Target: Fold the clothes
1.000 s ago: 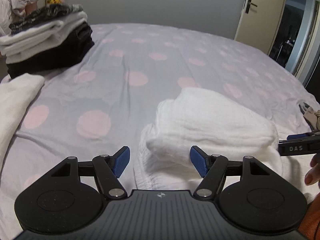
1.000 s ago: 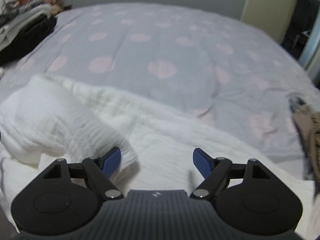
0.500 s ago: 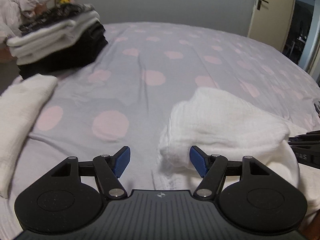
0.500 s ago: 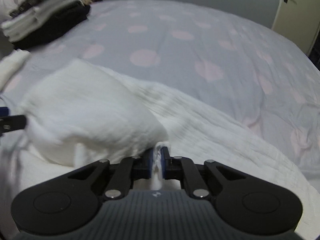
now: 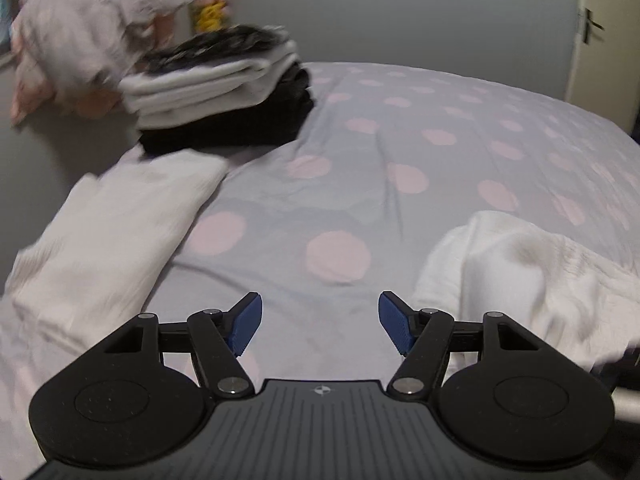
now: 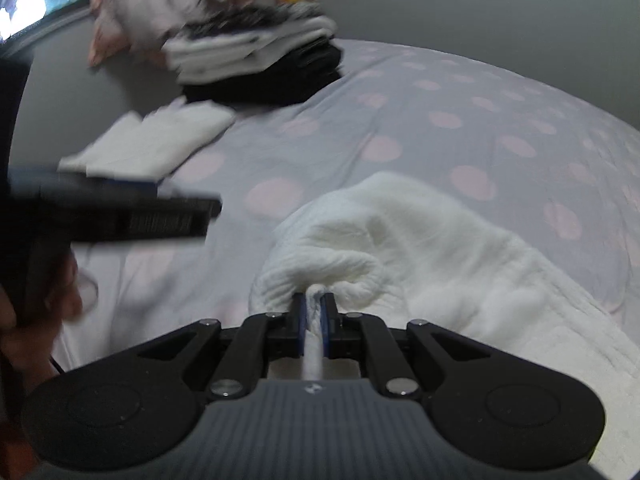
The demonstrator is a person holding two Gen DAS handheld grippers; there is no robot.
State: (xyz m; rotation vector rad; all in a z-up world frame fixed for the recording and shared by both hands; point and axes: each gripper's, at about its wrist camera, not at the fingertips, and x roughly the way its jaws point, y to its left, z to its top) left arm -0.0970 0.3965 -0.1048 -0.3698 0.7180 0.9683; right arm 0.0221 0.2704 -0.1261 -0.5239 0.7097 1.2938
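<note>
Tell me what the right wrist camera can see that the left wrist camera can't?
Only the right wrist view shows the right gripper pinching a fold of the white garment, with the left gripper seen from the side. Only the left wrist view shows the left gripper's open fingers and the door. Both show the folded stack and the folded white cloth.

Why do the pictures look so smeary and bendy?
Left wrist view: motion blur smears the folded white cloth and clothes stack; the open left gripper stays sharp. Right wrist view: the left gripper is streaked, and the fisheye bends the bed.
</note>
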